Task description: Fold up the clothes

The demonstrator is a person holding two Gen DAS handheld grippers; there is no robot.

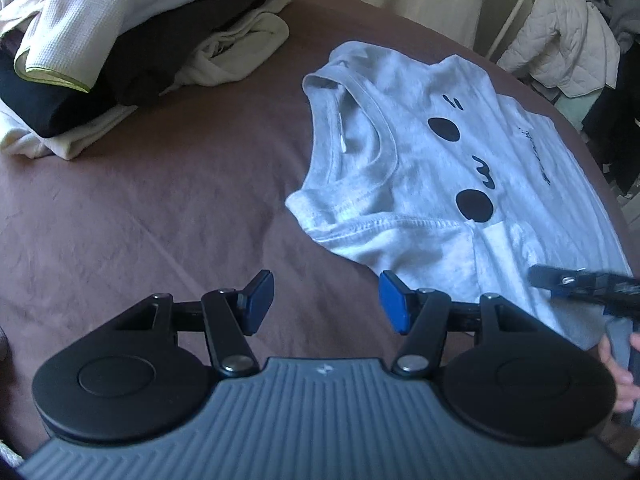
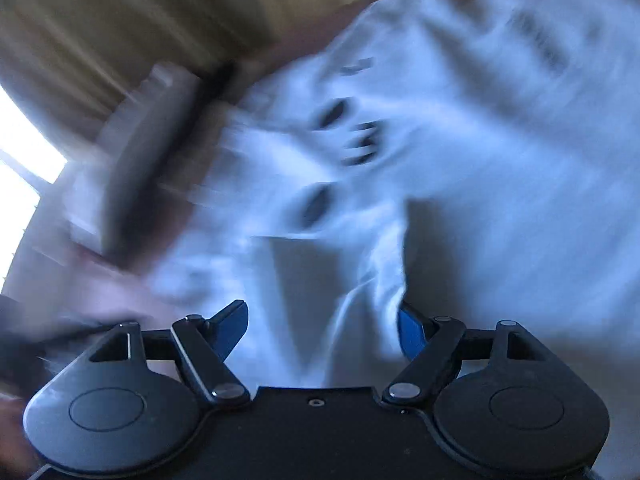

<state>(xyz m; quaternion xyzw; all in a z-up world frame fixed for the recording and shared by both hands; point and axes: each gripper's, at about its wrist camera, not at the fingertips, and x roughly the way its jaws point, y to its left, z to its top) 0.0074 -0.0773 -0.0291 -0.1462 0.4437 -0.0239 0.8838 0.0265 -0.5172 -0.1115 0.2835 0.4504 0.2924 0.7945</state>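
Note:
A light grey T-shirt (image 1: pixel 420 184) with black dots and marks printed on it lies flat on the brown bedsheet (image 1: pixel 180 208), its collar turned toward the left and one sleeve folded over the front. My left gripper (image 1: pixel 326 302) hovers open over the bare sheet just short of the shirt's near edge, nothing between its blue pads. My right gripper (image 1: pixel 580 284) enters low at the right over the shirt, a hand (image 1: pixel 620 376) behind it. In the badly blurred right wrist view the right gripper (image 2: pixel 322 330) stands open above the T-shirt (image 2: pixel 460 200), a raised fold of cloth beside its right pad (image 2: pixel 412 332).
A pile of folded white, black and brown clothes (image 1: pixel 100 60) sits on the bed at the far left. A white quilted jacket (image 1: pixel 560 48) hangs past the bed's far right edge, with pale curtains behind. A bright window (image 2: pixel 20 152) shows at left in the right wrist view.

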